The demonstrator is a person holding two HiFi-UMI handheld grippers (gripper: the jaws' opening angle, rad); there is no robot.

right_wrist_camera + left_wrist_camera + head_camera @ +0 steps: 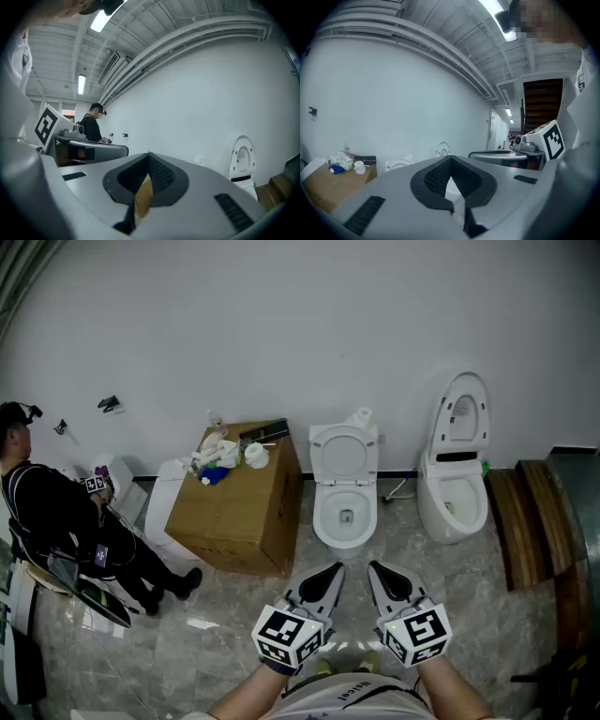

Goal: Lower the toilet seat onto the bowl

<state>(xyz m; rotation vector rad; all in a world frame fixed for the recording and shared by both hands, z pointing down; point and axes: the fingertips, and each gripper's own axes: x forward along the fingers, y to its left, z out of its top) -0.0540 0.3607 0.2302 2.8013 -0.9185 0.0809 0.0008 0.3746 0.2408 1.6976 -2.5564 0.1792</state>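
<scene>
The white toilet (345,514) stands against the wall straight ahead, its seat and lid (343,450) raised upright over the open bowl. My left gripper (335,568) and right gripper (373,567) are held side by side low in the head view, both shut with nothing between their jaws, tips pointing at the toilet and well short of it. In the left gripper view the shut left gripper (450,158) points over the toilet (397,164). The right gripper (148,154) covers the toilet in its own view.
A second white toilet (454,501) with its lid (462,416) up stands to the right, next to wooden planks (525,521). A cardboard box (239,507) with clutter on top sits left of the toilet. A person (56,521) crouches at far left.
</scene>
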